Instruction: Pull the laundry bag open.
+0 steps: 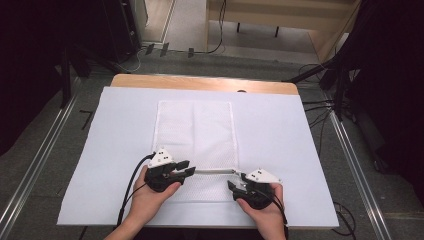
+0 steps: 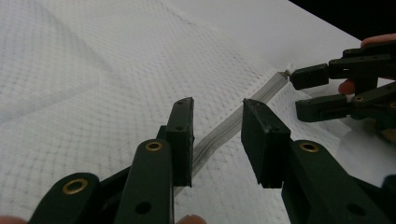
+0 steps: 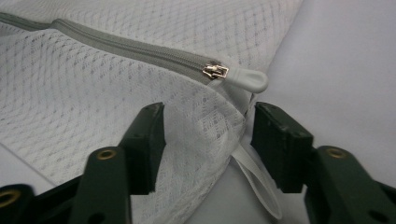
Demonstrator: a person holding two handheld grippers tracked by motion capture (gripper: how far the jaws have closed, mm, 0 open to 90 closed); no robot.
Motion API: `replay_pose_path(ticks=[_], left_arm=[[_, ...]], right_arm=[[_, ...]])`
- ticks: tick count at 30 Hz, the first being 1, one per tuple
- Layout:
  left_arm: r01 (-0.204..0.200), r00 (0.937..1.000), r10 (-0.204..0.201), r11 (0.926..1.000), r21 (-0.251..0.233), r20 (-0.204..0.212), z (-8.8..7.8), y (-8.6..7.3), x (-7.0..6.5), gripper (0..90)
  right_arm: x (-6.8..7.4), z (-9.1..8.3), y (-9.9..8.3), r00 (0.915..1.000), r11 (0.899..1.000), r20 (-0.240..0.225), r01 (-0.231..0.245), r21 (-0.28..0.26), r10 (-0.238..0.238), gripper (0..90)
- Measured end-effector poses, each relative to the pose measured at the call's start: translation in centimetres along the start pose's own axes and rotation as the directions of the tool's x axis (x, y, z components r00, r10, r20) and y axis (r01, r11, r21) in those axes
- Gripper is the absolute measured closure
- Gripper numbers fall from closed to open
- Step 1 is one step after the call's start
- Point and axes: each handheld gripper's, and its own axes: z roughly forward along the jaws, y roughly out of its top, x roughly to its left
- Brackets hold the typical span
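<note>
Zipper (image 3: 140,49) on the mesh bag (image 1: 196,130) looks fully closed, and I have both the left hand-held gripper (image 1: 186,167) and the right hand-held gripper (image 1: 235,184) open astride it, gripping nothing yet.

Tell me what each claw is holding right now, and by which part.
Nothing is gripped yet. The left claw stands open astride the mesh bag's zipper; the right claw stands open around the bag's corner, just below the zipper pull.

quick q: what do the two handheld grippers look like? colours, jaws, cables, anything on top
Both the left gripper and right gripper are black, each with two flat, blocky jaws on linked arms fastened with brass-coloured rivets. Each carries a pale grey three-cornered plate on top with small dark marks. A black cable trails from each. The person's forearms are bare, no sleeves.
</note>
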Motion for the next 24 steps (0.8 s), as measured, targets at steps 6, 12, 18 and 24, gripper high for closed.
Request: replay_pose_path(ticks=[6, 12, 18, 24], left_arm=[[-0.018, 0.9993, 0.018, 0.9998, 0.008, 0.032, 1.1, 0.5, -1.0, 64.6], [-0.054, 0.9965, 0.053, 0.9983, 0.021, 0.064, 2.7, 1.5, -2.9, 66.1], [-0.05, 0.9941, 0.043, 0.9967, 0.065, 0.099, 5.5, 1.9, -4.1, 72.2], [-0.019, 0.9973, 0.01, 0.9924, 0.122, 0.073, 7.3, 1.4, -3.9, 74.1]], right_arm=[[0.7, 0.0, 0.0, 0.9964, 1.0, 0.081, 0.023, 0.008, -0.023, 72.8], [0.4, -0.4, -0.2, 0.9995, 1.0, 0.027, 0.014, -0.006, -0.014, 89.3], [0.9, -1.5, 0.2, 0.9982, 0.996, 0.041, 0.047, -0.079, -0.044, 89.4], [1.3, -2.2, 0.4, 0.9961, 0.987, 0.05, 0.079, -0.141, -0.073, 89.9]])
